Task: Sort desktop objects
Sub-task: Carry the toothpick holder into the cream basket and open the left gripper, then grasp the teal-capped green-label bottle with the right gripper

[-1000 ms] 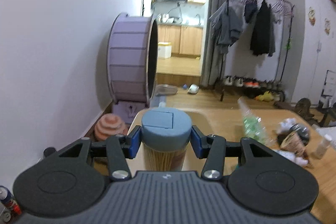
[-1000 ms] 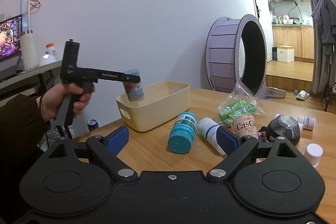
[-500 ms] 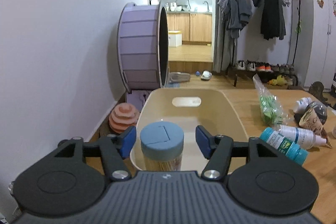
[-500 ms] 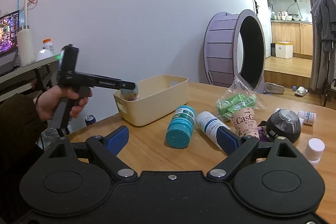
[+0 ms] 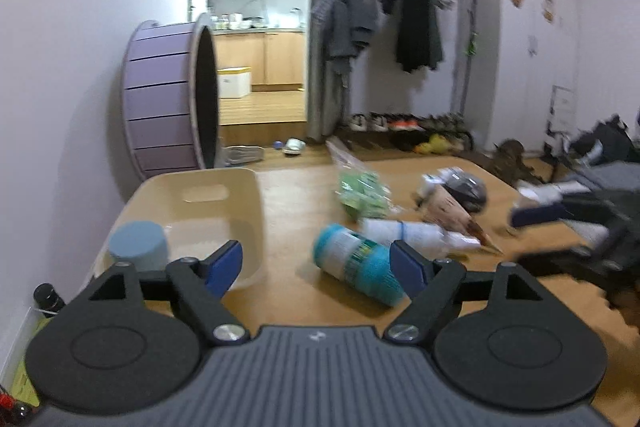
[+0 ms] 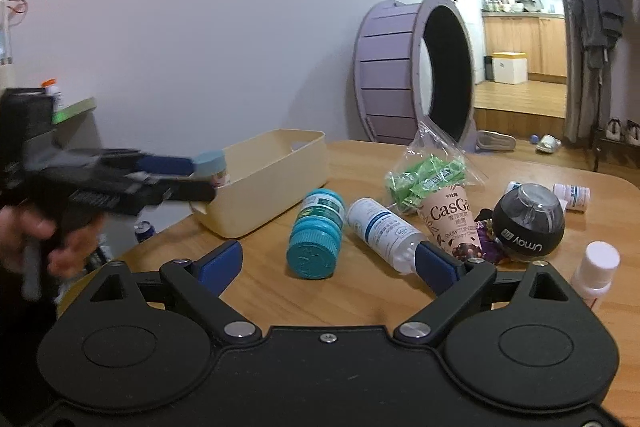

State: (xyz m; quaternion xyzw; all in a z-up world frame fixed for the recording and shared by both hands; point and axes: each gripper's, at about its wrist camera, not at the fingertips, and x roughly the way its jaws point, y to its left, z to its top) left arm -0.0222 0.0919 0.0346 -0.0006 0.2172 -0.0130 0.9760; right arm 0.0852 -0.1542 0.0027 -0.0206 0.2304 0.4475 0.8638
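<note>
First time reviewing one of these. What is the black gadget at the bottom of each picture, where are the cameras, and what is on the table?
Each black gadget is a hand-held gripper with two blue-tipped fingers; a person carries one in each hand. A fisheye camera sits on each, looking forward along its fingers. One picture comes from the left gripper, the other from the right gripper. Both are open and hold nothing.

On the wooden table sits a cream bin with a blue-capped jar inside. Outside it lie a teal bottle, a white bottle, a bag of green packets, a paper cup and a dark ball.
</note>
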